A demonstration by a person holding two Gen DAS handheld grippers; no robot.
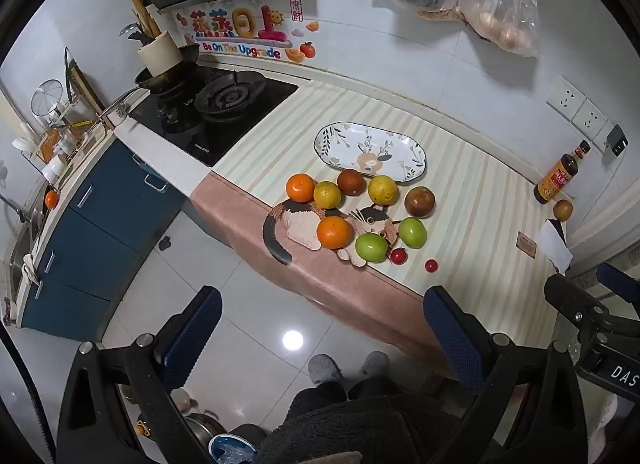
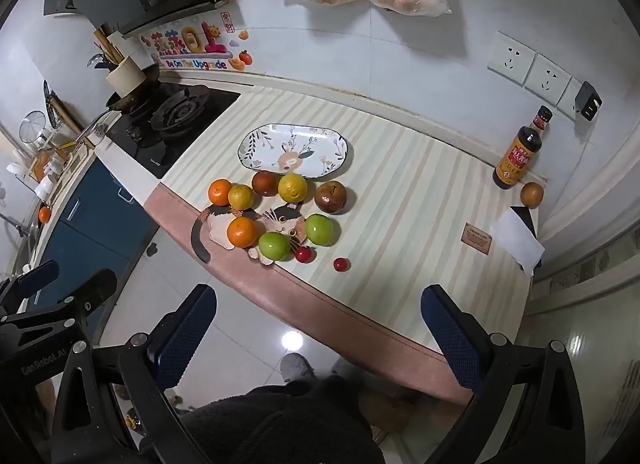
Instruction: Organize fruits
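Clearly pre-grasp: left gripper [image 1: 320,320] and right gripper [image 2: 316,316] hover off counter [image 2: 400,183] edge, jaws wide apart, empty. Fruits [image 2: 280,215] clustered loose beside empty oval plate [image 2: 336,143], likely destination; two cherry tomatoes [image 2: 341,264] stray nearest.

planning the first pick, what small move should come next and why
Probably lower the right gripper toward the lone cherry tomato. Both grippers are open and hold nothing, the oval plate is bare, and that tomato sits apart from the other fruit, nearest the counter edge.
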